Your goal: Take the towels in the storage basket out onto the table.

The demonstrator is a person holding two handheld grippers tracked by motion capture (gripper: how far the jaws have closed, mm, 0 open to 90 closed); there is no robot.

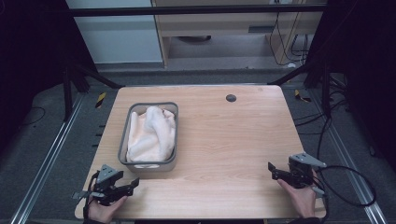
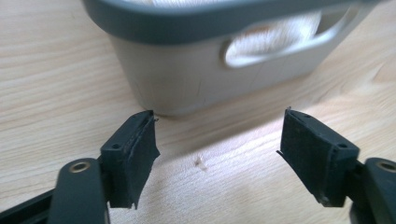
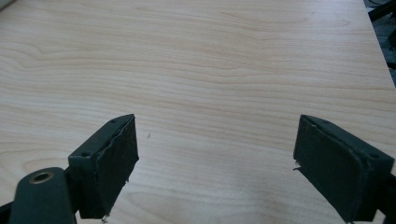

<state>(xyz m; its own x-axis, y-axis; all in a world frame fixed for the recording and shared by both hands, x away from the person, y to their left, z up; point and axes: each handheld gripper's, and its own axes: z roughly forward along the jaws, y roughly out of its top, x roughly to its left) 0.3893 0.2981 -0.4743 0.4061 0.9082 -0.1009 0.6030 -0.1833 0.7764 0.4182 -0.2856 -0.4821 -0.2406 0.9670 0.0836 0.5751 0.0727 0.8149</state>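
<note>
A grey plastic basket (image 1: 125, 135) stands on the left half of the wooden table (image 1: 224, 140), with a pale cream towel (image 1: 152, 133) bundled inside. My left gripper (image 1: 135, 183) rests at the front left corner, just below the basket's near end, open and holding nothing. In the left gripper view the basket's end wall (image 2: 187, 74) with its handle slot is close ahead of the open gripper (image 2: 217, 149), and towel shows through the slot (image 2: 275, 37). My right gripper (image 1: 271, 169) sits near the front right edge, open over bare wood (image 3: 215, 154).
A small dark round hole (image 1: 230, 98) sits in the table near its far edge. A black cable (image 1: 348, 186) loops off the right gripper past the table's right side. Metal frame rails (image 1: 51, 154) run along both sides on the floor.
</note>
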